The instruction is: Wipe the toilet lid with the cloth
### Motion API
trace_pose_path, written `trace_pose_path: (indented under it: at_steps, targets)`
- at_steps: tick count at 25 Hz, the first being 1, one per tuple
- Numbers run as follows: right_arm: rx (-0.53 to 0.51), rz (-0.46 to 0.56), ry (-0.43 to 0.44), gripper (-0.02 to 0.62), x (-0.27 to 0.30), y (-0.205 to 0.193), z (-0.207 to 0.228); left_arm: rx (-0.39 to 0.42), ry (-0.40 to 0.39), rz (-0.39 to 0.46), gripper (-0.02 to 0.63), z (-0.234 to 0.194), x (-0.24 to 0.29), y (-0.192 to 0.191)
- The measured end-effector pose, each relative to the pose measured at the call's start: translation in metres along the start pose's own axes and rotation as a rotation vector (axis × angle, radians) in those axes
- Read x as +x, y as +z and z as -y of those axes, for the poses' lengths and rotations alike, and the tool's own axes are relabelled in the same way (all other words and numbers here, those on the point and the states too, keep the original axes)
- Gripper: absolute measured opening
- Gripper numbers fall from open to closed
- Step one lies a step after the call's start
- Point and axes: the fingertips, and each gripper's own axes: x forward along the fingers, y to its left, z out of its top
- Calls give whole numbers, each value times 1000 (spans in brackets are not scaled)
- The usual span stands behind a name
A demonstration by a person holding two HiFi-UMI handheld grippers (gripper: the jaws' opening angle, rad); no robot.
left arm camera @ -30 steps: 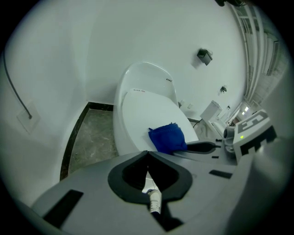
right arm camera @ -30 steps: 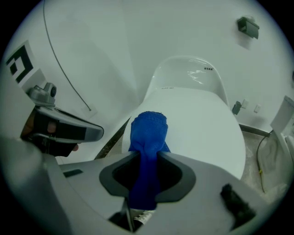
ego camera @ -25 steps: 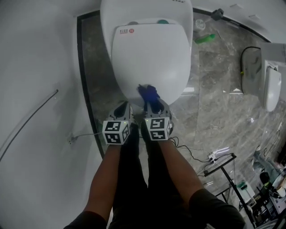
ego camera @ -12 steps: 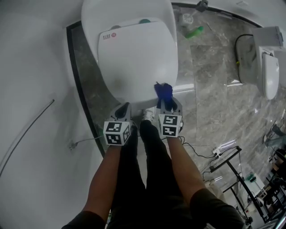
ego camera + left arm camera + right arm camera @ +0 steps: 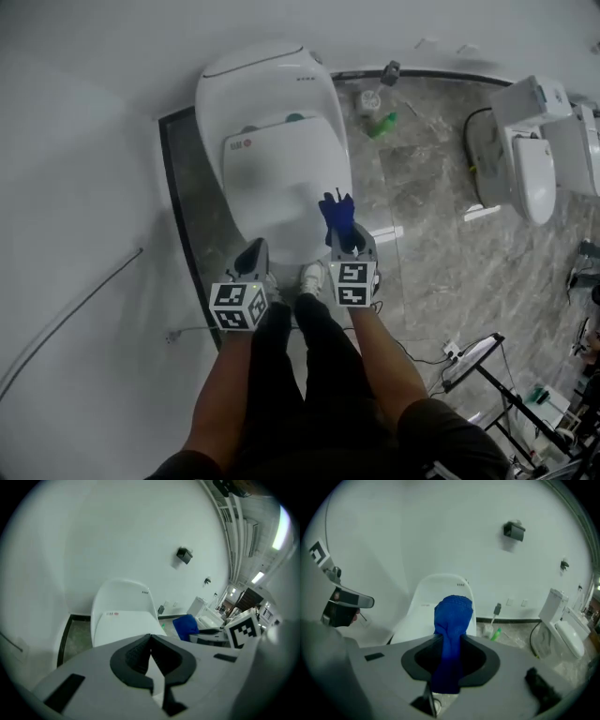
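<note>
The white toilet has its lid (image 5: 281, 178) down, with a small red label near the hinge; the lid (image 5: 123, 625) also shows in the left gripper view. My right gripper (image 5: 339, 225) is shut on a bunched blue cloth (image 5: 336, 212) and hangs above the lid's front right edge, apart from it. In the right gripper view the cloth (image 5: 451, 639) stands up between the jaws in front of the lid (image 5: 423, 620). My left gripper (image 5: 251, 255) is shut with nothing in it, just off the lid's front left edge. Its jaws (image 5: 150, 641) meet at the tips.
A second white toilet (image 5: 531, 159) stands at the right on the grey marble floor (image 5: 422, 216). A green bottle (image 5: 382, 123) and a brush holder (image 5: 369, 97) sit near the wall. A white wall (image 5: 84, 234) lies left. Cables and a black stand (image 5: 478, 361) are near my legs.
Both grippers have risen and drawn back from the lid, the right one carrying the blue cloth off its front edge. The view has pulled back, so the whole toilet now shows.
</note>
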Motion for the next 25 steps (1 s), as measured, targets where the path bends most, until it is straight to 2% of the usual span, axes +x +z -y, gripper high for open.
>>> trace_pose_path:
  at_steps: [5, 11, 14, 18, 25]
  targets:
    - [-36, 227, 19, 95, -63, 128, -11, 133, 21, 145, 11, 7, -45, 98]
    - [-111, 455, 33, 94, -177, 233, -52, 170, 53, 284, 11, 26, -147, 174]
    - [-129, 557, 35, 94, -221, 278, -62, 189, 61, 351, 11, 34, -182, 214]
    - [-156, 632, 32, 94, -250, 311, -71, 235, 43, 412, 12, 46, -207, 250]
    - [-186, 698, 16, 94, -281, 336, -90, 299, -19, 450, 12, 64, -230, 278]
